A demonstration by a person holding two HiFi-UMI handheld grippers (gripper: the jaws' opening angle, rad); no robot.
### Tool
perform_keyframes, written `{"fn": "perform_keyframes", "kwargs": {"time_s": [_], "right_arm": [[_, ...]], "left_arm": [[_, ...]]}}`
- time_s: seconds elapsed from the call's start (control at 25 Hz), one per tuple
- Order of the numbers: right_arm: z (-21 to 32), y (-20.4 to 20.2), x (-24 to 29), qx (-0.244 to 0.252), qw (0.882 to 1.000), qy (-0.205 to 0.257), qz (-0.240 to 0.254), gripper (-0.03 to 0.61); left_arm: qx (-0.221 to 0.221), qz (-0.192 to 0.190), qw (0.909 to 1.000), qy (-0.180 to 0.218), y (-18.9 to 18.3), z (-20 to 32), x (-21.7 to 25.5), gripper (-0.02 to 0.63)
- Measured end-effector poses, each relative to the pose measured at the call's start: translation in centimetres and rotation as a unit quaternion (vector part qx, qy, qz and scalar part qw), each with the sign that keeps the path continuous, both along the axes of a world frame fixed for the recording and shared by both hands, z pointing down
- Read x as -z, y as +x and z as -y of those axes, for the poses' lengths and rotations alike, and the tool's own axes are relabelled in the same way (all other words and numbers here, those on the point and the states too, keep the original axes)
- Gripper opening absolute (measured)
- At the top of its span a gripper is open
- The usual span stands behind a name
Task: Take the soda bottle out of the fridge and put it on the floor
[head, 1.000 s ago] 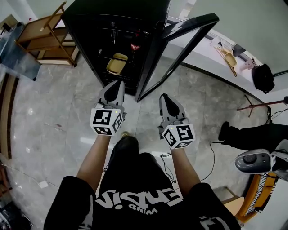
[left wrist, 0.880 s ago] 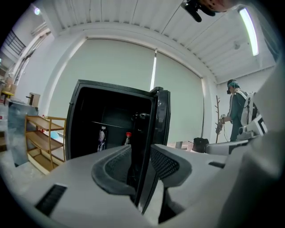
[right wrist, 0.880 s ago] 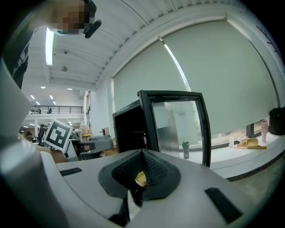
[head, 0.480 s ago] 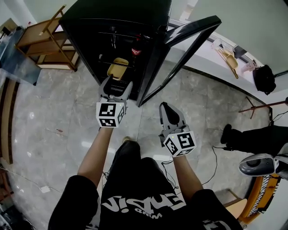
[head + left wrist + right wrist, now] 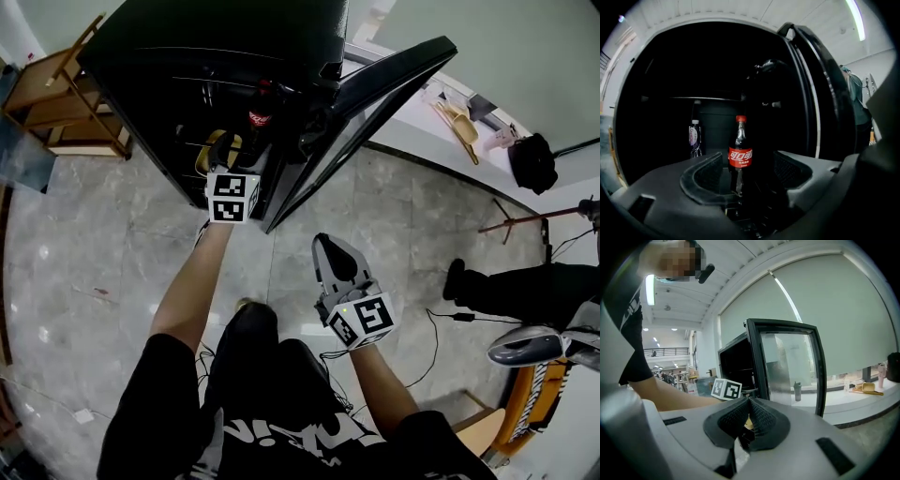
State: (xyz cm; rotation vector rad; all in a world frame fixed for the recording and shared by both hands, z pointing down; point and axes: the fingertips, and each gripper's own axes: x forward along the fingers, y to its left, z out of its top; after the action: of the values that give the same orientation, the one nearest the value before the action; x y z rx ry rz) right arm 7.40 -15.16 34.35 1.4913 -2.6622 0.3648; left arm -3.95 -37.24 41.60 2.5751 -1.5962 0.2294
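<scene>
The soda bottle [image 5: 258,117], dark with a red cap and red label, stands upright on a shelf inside the black fridge [image 5: 197,56]. My left gripper [image 5: 236,150] reaches into the fridge just before it. In the left gripper view the bottle [image 5: 740,154] shows between the widely open jaws of the left gripper [image 5: 749,164], a little ahead of the pads, which do not touch it. My right gripper [image 5: 333,255] hangs low over the floor in front of the open door, and in its own view the right gripper [image 5: 749,401] is shut with nothing in it.
The fridge's glass door [image 5: 375,89] stands open to the right. A small clear bottle [image 5: 694,137] and a yellow dish [image 5: 204,155] are also inside. A wooden rack [image 5: 56,103] stands left, and a ledge with scoops [image 5: 455,117] and a black bag [image 5: 532,161] right. Another person's shoe [image 5: 459,277] rests on the marble floor [image 5: 103,244].
My left gripper has gone forward from in front of the fridge into it, and its jaws have opened around the line of the bottle. The right gripper stayed low and shut.
</scene>
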Motion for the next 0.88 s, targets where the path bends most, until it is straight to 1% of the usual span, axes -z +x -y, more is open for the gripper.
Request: {"fn": "perform_keyframes", "kwargs": {"time_s": [0.16,0.32,0.44,0.64,0.88], "right_arm": [[0.1,0.8,-1.5,-0.014,1.000,-0.011,-0.002,0.024],[-0.5,1.4,-2.9,-0.027,0.999,-0.033,-0.005,0.025],[-1.0,1.7,-3.6,-0.035,0.998,-0.046,-0.006,0.024],[-1.7,2.6,-4.5,-0.039,0.998,-0.052,-0.014,0.023],[-2.2,3.1,-4.7,-0.047,0.997,-0.055,-0.012,0.023]], "left_arm": [[0.008,0.004,0.9999,-0.013,0.9,3.9,-2.4,0.330],[0.007,0.019,0.9997,-0.011,1.9,7.0,-4.0,0.331],[0.007,0.022,0.9997,-0.009,2.5,8.7,-4.4,0.331],[0.017,0.028,0.9993,-0.016,2.3,10.3,-4.5,0.330],[0.020,0.028,0.9991,-0.025,2.5,10.5,-4.6,0.313]]}}
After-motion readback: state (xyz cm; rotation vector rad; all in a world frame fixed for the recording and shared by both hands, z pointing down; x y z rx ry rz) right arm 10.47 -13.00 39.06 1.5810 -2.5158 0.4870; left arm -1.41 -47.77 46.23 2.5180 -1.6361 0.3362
